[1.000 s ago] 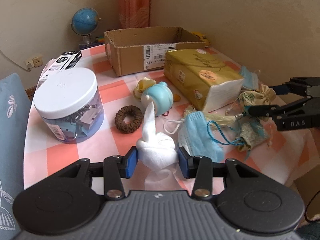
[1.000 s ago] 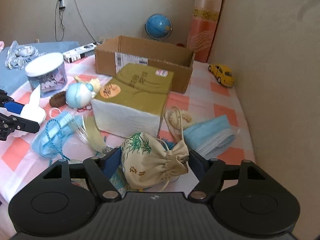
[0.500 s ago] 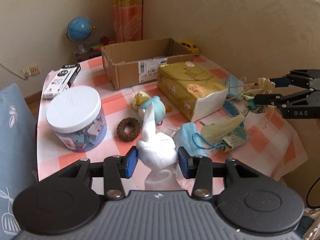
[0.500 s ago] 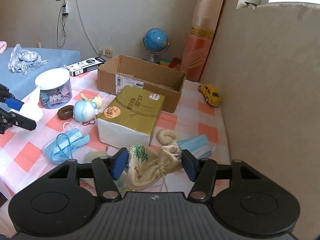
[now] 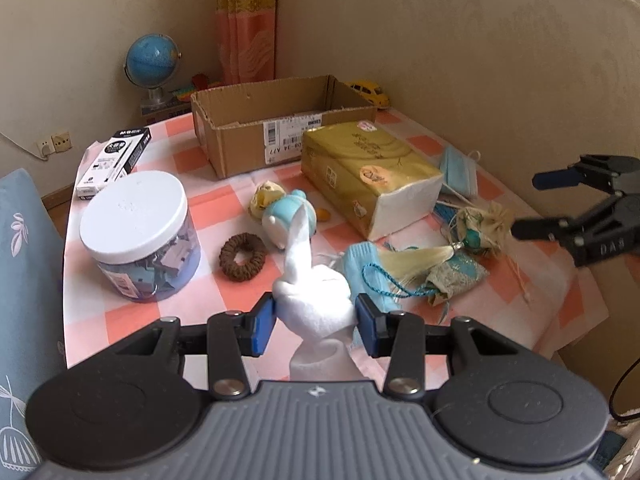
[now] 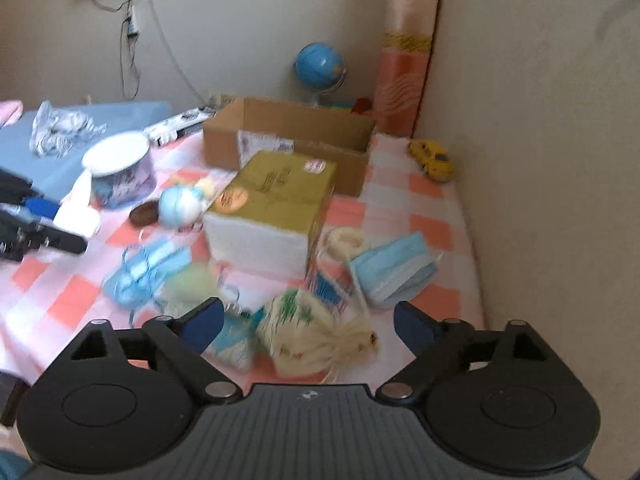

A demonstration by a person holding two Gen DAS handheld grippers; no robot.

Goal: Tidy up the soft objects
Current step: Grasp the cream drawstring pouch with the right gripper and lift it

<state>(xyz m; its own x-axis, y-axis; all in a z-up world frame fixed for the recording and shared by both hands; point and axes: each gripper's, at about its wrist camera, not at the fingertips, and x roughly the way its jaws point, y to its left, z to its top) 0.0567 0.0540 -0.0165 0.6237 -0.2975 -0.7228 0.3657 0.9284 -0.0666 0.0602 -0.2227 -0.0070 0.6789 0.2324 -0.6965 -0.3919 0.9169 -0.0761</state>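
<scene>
Your left gripper [image 5: 315, 323] is clamped on the white sock [image 5: 316, 300], lifted above the checked tablecloth [image 5: 132, 312]. Your right gripper [image 6: 308, 320] is opening its jaws wide; the cream drawstring pouch [image 6: 316, 334] sits between them on the cloth, neither pad touching it. Just beside the pouch lie a blue face mask [image 6: 394, 274] and the yellow tissue pack [image 6: 276, 208]. Behind the pack stands the open cardboard box [image 6: 292, 136].

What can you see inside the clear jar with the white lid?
Through the clear jar's wall, a jumble of bluish-grey clips shows. The white lid covers the top, so how full it is cannot be seen.
</scene>
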